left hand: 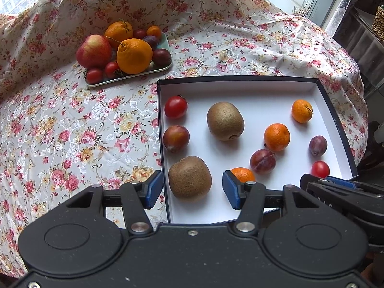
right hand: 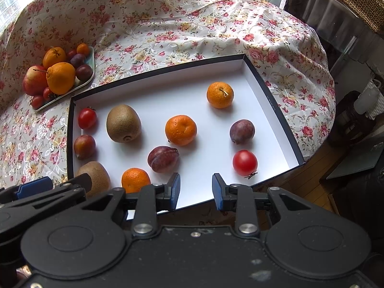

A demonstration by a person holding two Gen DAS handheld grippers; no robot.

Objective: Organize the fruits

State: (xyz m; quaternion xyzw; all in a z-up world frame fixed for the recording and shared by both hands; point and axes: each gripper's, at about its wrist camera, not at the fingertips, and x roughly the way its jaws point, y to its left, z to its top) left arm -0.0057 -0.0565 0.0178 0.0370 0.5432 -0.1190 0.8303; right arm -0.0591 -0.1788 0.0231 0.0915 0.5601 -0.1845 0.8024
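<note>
Both claws sit at the bottom of their frames with jaws apart and nothing pinched; left gripper point(left hand: 190, 189) frames a kiwi point(left hand: 190, 177) lying between its blue pads, not touched; right gripper point(right hand: 196, 190) is narrower, over the near edge of the white box point(right hand: 271, 100); the right view shows the whole cherry tomato point(right hand: 245, 163) at lower right, which the left view half hides behind the other claw; left view gives a clearer look at the green tray point(left hand: 165, 66) of oranges and an apple, upper left on the floral tablecloth point(left hand: 72, 132).
</note>
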